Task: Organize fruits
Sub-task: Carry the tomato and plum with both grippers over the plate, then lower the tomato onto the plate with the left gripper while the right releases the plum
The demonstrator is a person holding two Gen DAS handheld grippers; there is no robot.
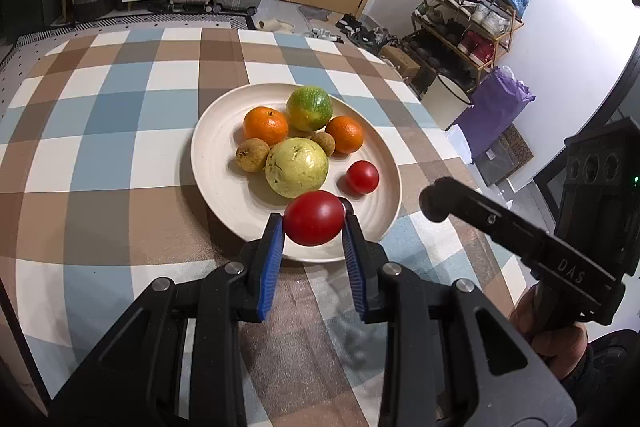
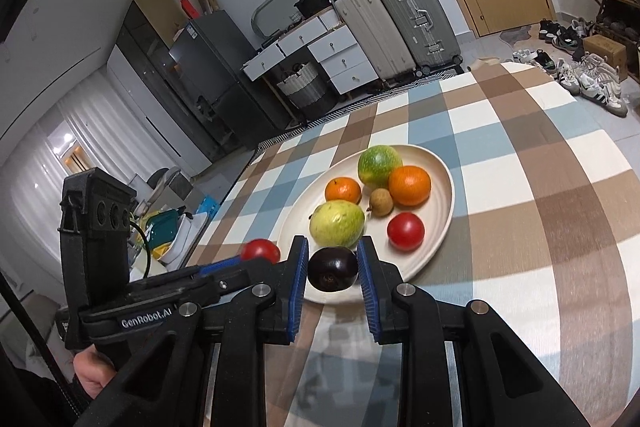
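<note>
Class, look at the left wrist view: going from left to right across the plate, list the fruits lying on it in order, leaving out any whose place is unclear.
Left brown fruit → left orange → green citrus → right orange → small red tomato. The yellow-green guava and the second brown fruit overlap these, so they are left out.

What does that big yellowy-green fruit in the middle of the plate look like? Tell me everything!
The big yellow-green fruit is roundish, a bit pear-shaped, with smooth pale skin dotted by small brown marks. It lies whole on the cream plate, the largest fruit there. A small brown fruit sits close on one side; whether they touch is unclear. Neither gripper holds it.
</note>
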